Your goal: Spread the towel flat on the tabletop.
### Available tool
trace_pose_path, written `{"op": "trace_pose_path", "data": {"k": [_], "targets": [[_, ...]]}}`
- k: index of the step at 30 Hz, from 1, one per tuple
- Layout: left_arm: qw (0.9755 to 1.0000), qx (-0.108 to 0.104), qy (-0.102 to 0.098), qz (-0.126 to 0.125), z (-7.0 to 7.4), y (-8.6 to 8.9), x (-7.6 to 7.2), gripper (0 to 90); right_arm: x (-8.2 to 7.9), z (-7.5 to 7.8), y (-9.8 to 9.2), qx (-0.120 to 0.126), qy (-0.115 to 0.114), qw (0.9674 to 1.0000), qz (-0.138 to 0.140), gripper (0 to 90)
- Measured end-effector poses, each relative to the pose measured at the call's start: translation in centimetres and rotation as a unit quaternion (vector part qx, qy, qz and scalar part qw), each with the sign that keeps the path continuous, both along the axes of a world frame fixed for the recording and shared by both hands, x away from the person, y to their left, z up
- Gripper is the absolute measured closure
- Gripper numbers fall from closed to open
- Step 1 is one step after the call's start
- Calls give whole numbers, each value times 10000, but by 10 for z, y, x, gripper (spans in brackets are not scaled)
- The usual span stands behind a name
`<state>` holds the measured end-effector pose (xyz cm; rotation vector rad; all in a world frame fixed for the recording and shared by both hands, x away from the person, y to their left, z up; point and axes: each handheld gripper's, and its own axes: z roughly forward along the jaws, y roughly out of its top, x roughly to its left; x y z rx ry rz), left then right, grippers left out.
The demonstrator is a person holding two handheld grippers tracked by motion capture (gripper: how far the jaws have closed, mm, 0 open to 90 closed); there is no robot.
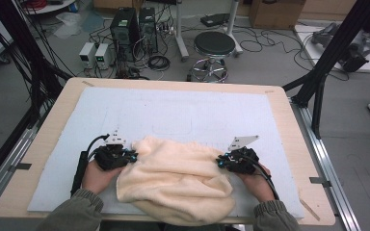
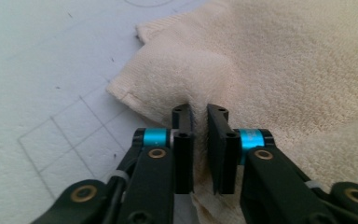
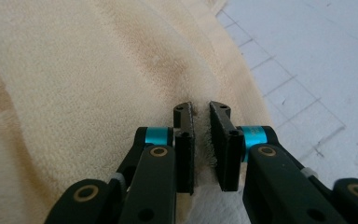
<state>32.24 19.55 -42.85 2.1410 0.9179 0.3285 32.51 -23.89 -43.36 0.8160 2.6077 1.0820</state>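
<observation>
High view: cream-coloured fluffy terry towel (image 1: 176,180) lay bunched at the near edge of the pale blue-white foam mat (image 1: 173,113) on the light wooden table (image 1: 289,120), part hanging over the front. Left gripper (image 1: 133,157) bit the towel's left edge, right gripper (image 1: 219,161) its right edge, approx level w/ each other. To do this step well, I'd judge: lift both together, pull apart evenly so the cloth spreads flat, no one-sided tug. Mat ahead was bare, so nothing blocked a spread; black round stool (image 1: 214,45), computer towers (image 1: 125,24) and cables sat on the floor well beyond the table.

Left gripper view: black jaws pressed together on a fold of towel (image 2: 270,60) near its hemmed corner; cloth pinched btwn the pads (image 2: 182,149). Pen-drawn grid lines marked the mat (image 2: 51,135) just beside.

Right gripper view: jaws likewise pinching a ridge of towel (image 3: 74,70), fibres showing in the narrow gap. Mat (image 3: 317,56) lay to the right. Grip looked shallow; could slip under a hard pull.
</observation>
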Motion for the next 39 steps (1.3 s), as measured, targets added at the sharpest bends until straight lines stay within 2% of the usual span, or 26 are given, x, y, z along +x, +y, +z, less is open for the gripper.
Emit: {"op": "trace_pose_path", "data": {"k": [2,5,9,13,15,18,21,23,25,26,29,33,38,39], "targets": [[9999,-105,-61,71,3,2,-2,834,-1,5,-2,65,-90,9999,-37,815],[9993,-290,-156,152,10,7,-3,836,-3,19,-6,301,-228,9992,-86,819],[9979,-481,-356,253,22,11,-6,837,-5,38,-6,362,-409,9985,-39,823],[9969,-574,-462,280,33,14,-8,837,-6,54,-6,563,-554,9969,-6,824],[9967,-562,-503,303,36,16,-8,836,-5,57,-5,550,-566,9969,18,823],[9970,-558,-441,315,34,17,-7,835,-2,55,-2,480,-522,9975,41,823],[9980,-436,-336,313,28,15,-5,826,2,52,1,511,-457,9976,2,823],[9990,-306,-175,292,17,10,-3,821,4,49,5,444,-403,9982,21,823],[9995,-210,20,232,6,6,-1,810,7,44,10,254,-368,9990,91,822],[9996,-123,220,157,-2,3,0,795,8,42,12,196,-326,9992,104,822],[9997,-133,163,161,-5,3,-2,774,10,35,13,193,-248,9994,114,821],[9996,-208,28,198,0,6,-3,822,8,32,10,305,-207,9993,67,820],[9982,-366,-310,370,13,11,-4,836,7,36,8,407,-299,9987,56,820],[9971,-480,-389,444,16,13,-5,835,7,36,8,414,-313,9986,52,820]]}}
